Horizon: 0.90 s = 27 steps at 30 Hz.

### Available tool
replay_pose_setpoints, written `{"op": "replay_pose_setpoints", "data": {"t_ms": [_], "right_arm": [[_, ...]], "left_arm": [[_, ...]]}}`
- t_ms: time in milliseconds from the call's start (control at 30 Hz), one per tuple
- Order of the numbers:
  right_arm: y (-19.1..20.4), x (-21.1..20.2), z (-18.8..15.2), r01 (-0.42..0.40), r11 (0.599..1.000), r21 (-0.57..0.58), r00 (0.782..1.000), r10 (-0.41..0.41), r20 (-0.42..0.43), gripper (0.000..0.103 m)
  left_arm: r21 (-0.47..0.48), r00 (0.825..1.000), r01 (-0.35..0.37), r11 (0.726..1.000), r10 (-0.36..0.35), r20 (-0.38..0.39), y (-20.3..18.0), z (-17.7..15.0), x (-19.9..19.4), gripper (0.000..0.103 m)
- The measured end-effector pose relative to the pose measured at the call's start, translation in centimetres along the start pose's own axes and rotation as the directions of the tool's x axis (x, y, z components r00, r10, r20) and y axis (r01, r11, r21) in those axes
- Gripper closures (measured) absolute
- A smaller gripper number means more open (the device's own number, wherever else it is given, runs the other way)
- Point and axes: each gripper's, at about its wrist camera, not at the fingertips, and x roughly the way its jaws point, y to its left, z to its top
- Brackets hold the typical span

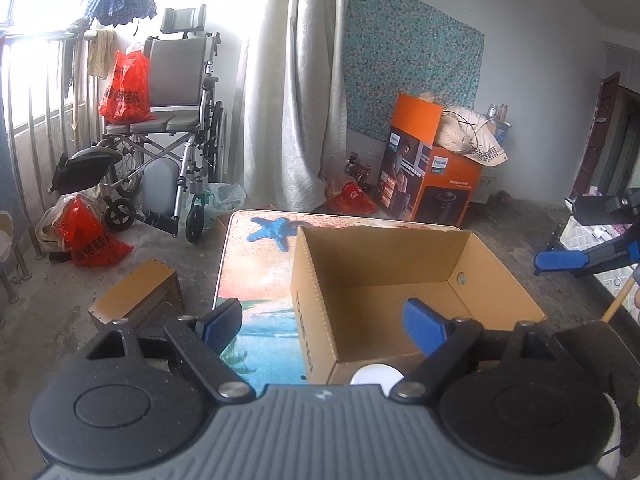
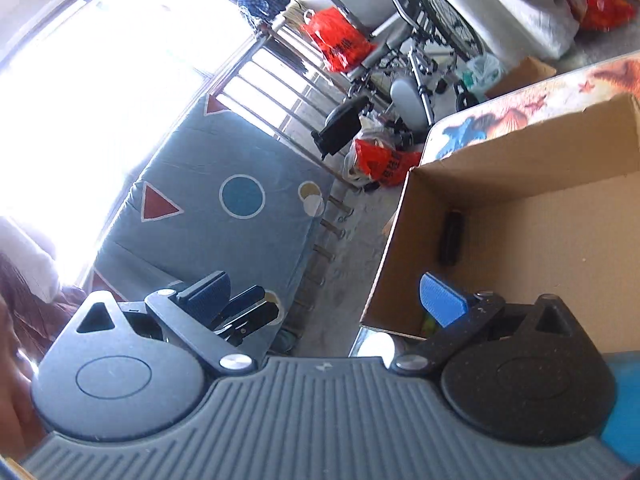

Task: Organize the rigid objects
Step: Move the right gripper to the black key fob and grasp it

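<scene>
An open cardboard box (image 1: 400, 276) stands on a small table with a beach print (image 1: 256, 276). My left gripper (image 1: 324, 324) is open and empty, just in front of the box's near left corner. A white round object (image 1: 376, 374) lies by the box's near wall, partly hidden by the gripper. My right gripper (image 2: 328, 296) is open and empty, tilted, at the box's left wall (image 2: 404, 248). A dark slim object (image 2: 451, 238) lies inside the box (image 2: 540, 216). The right gripper's blue fingers (image 1: 560, 260) show at the right edge of the left wrist view.
A wheelchair (image 1: 168, 128) with a red bag (image 1: 126, 88) stands by the window railing. A small wooden box (image 1: 136, 296) sits on the floor left of the table. An orange appliance carton (image 1: 432, 172) stands by the wall. A patterned blue cushion (image 2: 208, 216) lies left of the box.
</scene>
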Motion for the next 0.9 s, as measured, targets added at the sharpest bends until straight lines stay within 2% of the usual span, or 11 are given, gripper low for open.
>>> {"op": "replay_pose_setpoints", "data": {"t_ms": [67,133,200,267,333,400,500,633,733,800,900], "right_arm": [[0.5,-3.3,-2.6,0.103,0.992,-0.077,0.991,-0.096,0.091,0.001],[-0.1,-5.4,-7.1,0.24,0.96,-0.145,0.96,-0.211,0.186,0.001],[-0.8,-6.3,-11.1,0.387,0.896,-0.216,0.908,-0.33,0.26,0.001],[-1.7,-4.5,-14.6,0.521,0.801,-0.295,0.846,-0.436,0.308,0.001],[-2.8,-3.0,-17.0,0.603,0.725,-0.333,0.795,-0.511,0.327,0.001],[-4.1,-2.2,-18.9,0.634,0.704,-0.319,0.771,-0.55,0.32,0.001],[-7.0,-1.1,-21.2,0.607,0.759,-0.238,0.792,-0.551,0.262,0.001],[-12.5,1.1,-24.3,0.548,0.834,-0.068,0.829,-0.53,0.18,0.001],[-15.8,2.1,-25.8,0.501,0.865,0.023,0.856,-0.499,0.133,0.003],[-17.7,2.7,-26.3,0.457,0.885,0.092,0.88,-0.465,0.096,0.008],[-19.1,3.2,-26.0,0.402,0.9,0.167,0.909,-0.414,0.043,0.025]], "left_arm": [[0.024,0.999,0.038,0.999,-0.037,-0.029,-1.7,-1.1,0.1,0.014],[0.041,0.995,0.077,0.996,-0.075,-0.063,-3.4,-2.6,0.5,0.014],[0.066,0.99,0.109,0.992,-0.103,-0.099,-5.2,-4.1,1.1,0.014],[0.095,0.983,0.138,0.986,-0.125,-0.137,-7.2,-5.6,1.8,0.014],[0.142,0.972,0.18,0.973,-0.154,-0.175,-9.5,-7.4,2.8,0.014],[0.174,0.963,0.209,0.962,-0.172,-0.208,-11.6,-8.9,3.8,0.014],[0.243,0.95,0.248,0.938,-0.188,-0.248,-15.1,-11.1,5.4,0.015],[0.349,0.955,0.244,0.905,-0.161,-0.25,-19.3,-13.3,7.0,0.019],[0.421,0.957,0.231,0.877,-0.128,-0.259,-21.4,-14.4,8.4,0.029],[0.447,0.956,0.224,0.866,-0.107,-0.273,-22.4,-14.8,9.3,0.042],[0.465,0.951,0.209,0.861,-0.068,-0.302,-23.1,-15.0,10.4,0.054]]}}
